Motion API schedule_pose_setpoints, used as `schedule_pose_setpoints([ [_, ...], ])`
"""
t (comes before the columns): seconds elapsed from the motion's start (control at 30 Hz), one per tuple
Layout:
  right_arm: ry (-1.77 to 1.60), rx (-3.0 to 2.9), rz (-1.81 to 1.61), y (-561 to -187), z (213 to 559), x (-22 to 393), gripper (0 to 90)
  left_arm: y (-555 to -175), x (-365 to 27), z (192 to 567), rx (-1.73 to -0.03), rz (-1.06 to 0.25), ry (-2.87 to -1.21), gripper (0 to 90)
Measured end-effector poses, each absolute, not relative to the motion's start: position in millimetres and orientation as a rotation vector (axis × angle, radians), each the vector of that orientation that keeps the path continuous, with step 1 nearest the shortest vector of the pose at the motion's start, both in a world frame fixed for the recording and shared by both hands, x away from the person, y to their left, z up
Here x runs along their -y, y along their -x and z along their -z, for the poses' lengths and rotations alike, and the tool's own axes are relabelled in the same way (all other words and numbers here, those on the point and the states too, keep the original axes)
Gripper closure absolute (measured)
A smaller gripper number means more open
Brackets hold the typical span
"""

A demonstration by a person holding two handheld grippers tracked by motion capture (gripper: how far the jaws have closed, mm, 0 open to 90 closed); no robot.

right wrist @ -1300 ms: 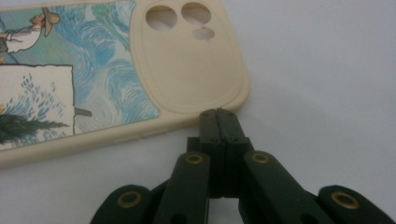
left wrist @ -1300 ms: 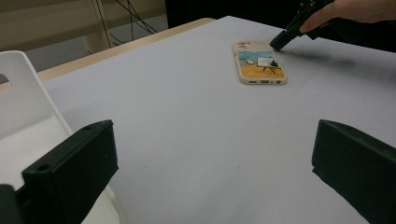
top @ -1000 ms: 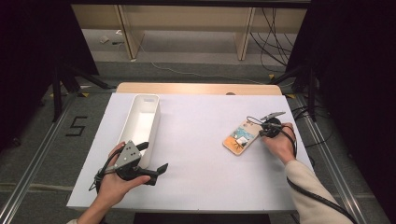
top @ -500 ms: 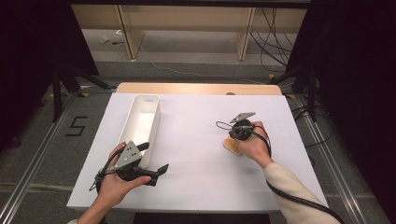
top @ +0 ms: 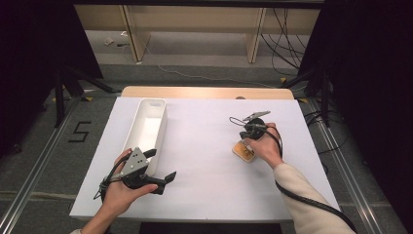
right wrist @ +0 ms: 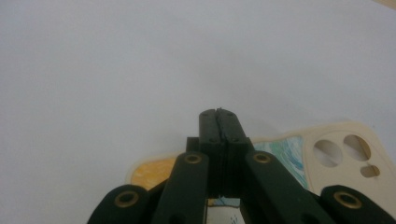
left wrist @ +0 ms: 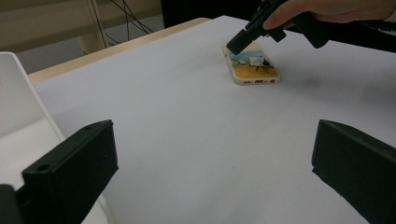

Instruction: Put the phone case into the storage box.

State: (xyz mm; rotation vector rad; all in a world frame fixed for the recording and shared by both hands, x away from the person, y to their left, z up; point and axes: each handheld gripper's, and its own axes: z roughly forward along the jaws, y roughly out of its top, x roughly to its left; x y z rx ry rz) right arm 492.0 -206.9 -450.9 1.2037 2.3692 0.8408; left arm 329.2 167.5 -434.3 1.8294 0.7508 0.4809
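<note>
Beside the long white plastic bin (top: 147, 131) on the white counter (top: 204, 180), we are holding our left gripper (top: 160, 168) at the bin's near end, its fingers (left wrist: 74, 163) spread wide over bare counter. Well to the right of the bin, we are pressing our right gripper (right wrist: 218, 114), fingers pressed together with nothing between them, down over a cream-edged phone case with an orange and blue picture (left wrist: 252, 65), which is lying flat on the counter.

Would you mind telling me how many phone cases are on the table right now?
1. The phone case lies flat on the white table, at its right side, under the right claw. The white bin's inside is only partly visible.
</note>
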Motion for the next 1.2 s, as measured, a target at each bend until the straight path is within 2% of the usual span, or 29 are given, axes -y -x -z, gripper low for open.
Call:
schedule_pose_setpoints([
  [0.63, -1.196, -2.394, -0.813, -496, 451, 200, 90.0, -329, -168, 434, -0.75, -0.481, -1.828, 0.0],
  [0.73, -1.224, -2.355, -0.803, -495, 444, 219, 90.0, -328, -169, 435, -0.752, -0.481, -1.827, 0.0],
  [0.8, -1.304, -2.284, -0.734, -498, 440, 251, 90.0, -328, -168, 434, -0.749, -0.482, -1.828, 0.0],
  [1.0, -1.434, -2.222, -0.623, -504, 447, 298, 90.0, -329, -165, 434, -0.748, -0.479, -1.833, 0.0],
  [1.2, -1.461, -2.245, -0.596, -503, 461, 306, 90.0, -329, -166, 435, -0.749, -0.483, -1.835, 0.0],
])
